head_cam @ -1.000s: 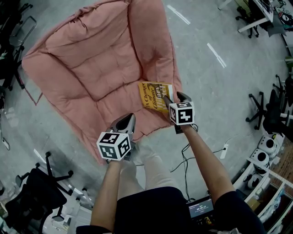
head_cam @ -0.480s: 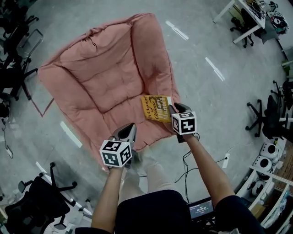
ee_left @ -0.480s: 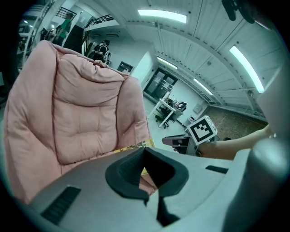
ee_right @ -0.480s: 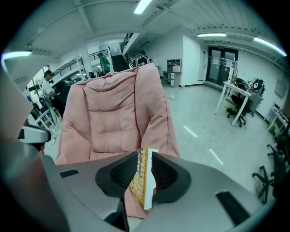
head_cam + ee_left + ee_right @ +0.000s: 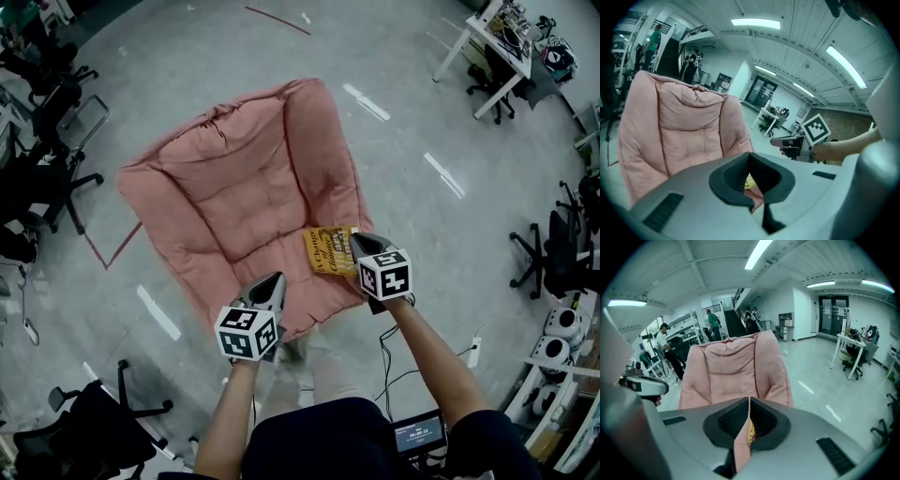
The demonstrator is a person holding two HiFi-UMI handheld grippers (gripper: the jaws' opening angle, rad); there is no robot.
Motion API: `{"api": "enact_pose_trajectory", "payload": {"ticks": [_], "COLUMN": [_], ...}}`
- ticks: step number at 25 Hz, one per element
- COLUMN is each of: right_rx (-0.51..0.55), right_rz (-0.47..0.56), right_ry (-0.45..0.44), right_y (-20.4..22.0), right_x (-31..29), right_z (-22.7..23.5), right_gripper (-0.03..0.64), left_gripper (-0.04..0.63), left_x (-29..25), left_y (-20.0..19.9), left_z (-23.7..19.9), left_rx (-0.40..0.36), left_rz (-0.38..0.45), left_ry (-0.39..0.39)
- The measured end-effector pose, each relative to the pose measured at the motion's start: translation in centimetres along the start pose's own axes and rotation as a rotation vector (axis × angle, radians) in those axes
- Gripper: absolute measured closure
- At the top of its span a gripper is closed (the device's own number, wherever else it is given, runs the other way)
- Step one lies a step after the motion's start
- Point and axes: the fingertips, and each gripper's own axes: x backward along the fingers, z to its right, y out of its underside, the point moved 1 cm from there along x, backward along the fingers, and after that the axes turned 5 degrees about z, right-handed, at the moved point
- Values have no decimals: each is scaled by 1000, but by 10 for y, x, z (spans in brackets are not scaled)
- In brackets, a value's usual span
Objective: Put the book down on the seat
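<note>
A yellow book (image 5: 328, 250) lies flat on the front right part of the pink padded seat (image 5: 234, 187). My right gripper (image 5: 359, 240) is just off the book's right edge with its jaws together and nothing between them. In the right gripper view the jaws (image 5: 749, 400) meet, and a sliver of the book (image 5: 751, 433) shows in the gap below them. My left gripper (image 5: 277, 278) hovers over the seat's front edge, also shut and empty. The left gripper view shows the book (image 5: 750, 182) through its gap (image 5: 750, 154), and the right gripper (image 5: 790, 142) beyond.
Black office chairs (image 5: 47, 178) crowd the left side and another stands at the right (image 5: 553, 253). A white desk (image 5: 502, 42) stands at the top right. A cable and power strip (image 5: 473, 352) lie on the grey floor by my right arm.
The right gripper's jaws, spread at the book's edge a second ago, have come together. The book stays on the seat. The head view has pulled back, so the chair looks smaller.
</note>
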Motion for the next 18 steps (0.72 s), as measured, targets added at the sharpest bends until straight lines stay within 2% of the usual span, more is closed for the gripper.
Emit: {"api": "enact_pose_trajectory", "payload": {"ticks": [11,18], "right_rx": [8,29], "right_rz": [188,256], "right_ry": [-49,-73], "right_y": [-58,-77], "right_x": [52,79], "right_z": [-57,-98], "right_gripper": [597,597], "left_gripper": [591,591], "left_x": [45,78], "left_y": [-45,-64], "left_z": [7,7], "left_rx": [-84,-117], "left_rz": [90,133], "left_ry": [-6,2]}}
